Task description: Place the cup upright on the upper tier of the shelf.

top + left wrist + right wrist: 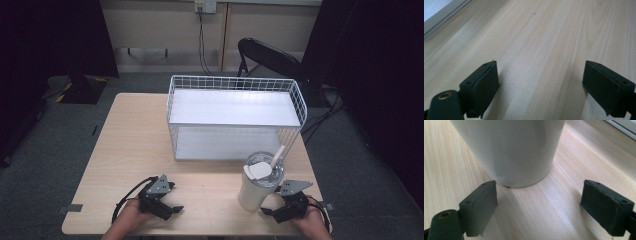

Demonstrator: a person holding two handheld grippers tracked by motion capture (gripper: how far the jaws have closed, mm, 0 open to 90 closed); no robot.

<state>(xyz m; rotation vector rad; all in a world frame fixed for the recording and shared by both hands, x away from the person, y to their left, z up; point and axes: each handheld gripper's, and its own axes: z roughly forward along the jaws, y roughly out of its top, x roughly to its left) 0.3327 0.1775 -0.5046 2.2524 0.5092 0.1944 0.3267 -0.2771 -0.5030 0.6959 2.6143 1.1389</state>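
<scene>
White cup (257, 186) upright on tabletop (130, 145), at 5 o'clock from wire basket (235, 117); lid and straw (276, 156) on top, contents hidden. Right hand-held gripper (273, 211) released, just beside cup base. Left hand-held gripper (172, 207) released, grasping nothing.

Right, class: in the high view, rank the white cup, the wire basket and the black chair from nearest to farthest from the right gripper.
Measured from the right gripper:
1. White cup, just beside it at the table's near right.
2. Wire basket, mid-table behind the cup.
3. Black chair, on the floor beyond the table's far edge.
</scene>
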